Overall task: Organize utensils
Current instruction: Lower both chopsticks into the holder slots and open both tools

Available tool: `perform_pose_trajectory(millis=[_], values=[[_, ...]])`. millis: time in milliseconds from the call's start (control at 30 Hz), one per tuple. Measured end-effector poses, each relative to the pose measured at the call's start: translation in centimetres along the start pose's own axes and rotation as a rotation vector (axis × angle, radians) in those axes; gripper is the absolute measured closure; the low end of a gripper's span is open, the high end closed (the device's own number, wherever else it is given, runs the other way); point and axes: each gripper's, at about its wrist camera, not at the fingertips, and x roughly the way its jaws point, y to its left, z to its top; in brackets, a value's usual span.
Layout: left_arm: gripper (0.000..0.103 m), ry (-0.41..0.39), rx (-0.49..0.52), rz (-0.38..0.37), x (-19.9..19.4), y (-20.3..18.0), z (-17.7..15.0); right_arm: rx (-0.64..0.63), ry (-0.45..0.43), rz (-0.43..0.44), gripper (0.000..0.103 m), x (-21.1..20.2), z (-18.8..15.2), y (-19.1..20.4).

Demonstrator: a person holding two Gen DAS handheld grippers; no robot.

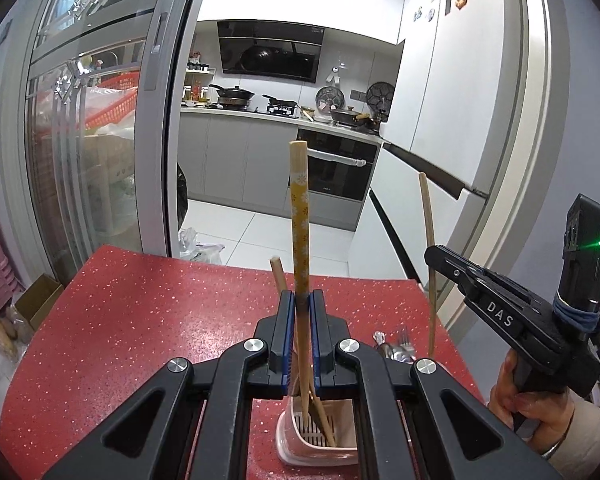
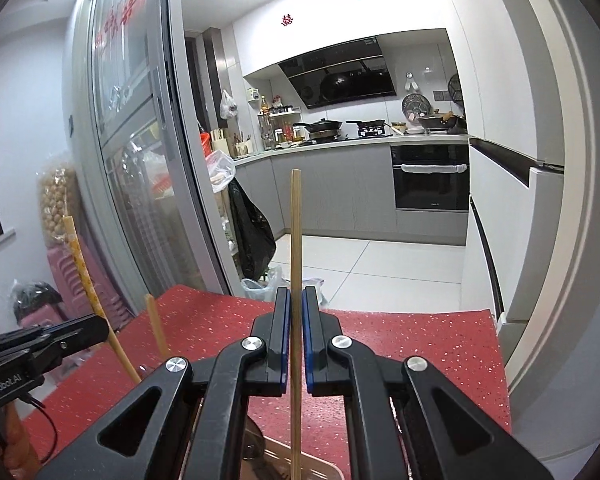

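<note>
— Which way do your sticks point?

— Both stand upright, long axis vertical. My left gripper (image 1: pixel 300 304) is clamped on the yellow flowered chopstick (image 1: pixel 300 208); my right gripper (image 2: pixel 296 300) pinches the plain chopstick (image 2: pixel 295 240).

— And the holder?

— The pink utensil holder (image 1: pixel 320 440) sits on the red table (image 1: pixel 140 320) under my left jaws, with the flowered chopstick's lower end and a second wooden stick (image 1: pixel 278 276) inside.

Utensil holder (image 1: pixel 320 436) on table (image 1: pixel 140 320); cutlery (image 1: pixel 396 346) behind it, to its right.
</note>
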Motion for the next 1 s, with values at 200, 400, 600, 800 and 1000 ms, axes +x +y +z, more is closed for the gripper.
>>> perform_pose_trajectory(millis=[200,400,600,800,1000], values=[[0.071,-0.006,0.014,0.008,0.6,-0.5,-1.1,-0.015,-0.007,-0.007,0.097,0.7,-1.1,-0.2],[0.071,0.012,0.051,0.038,1.5,-1.2,-2.4,-0.048,0.005,-0.005,0.097,0.7,-3.1,0.0],[0.071,0.023,0.074,0.070,1.8,-1.5,-3.4,-0.051,0.030,-0.007,0.097,-0.4,-4.3,0.1],[0.071,0.047,0.070,0.081,1.9,-1.4,-4.1,-0.006,0.073,0.003,0.097,-1.0,-4.7,-0.4],[0.071,0.057,0.043,0.080,1.3,-1.0,-4.2,0.017,0.116,0.016,0.096,-1.2,-4.7,-0.5]])
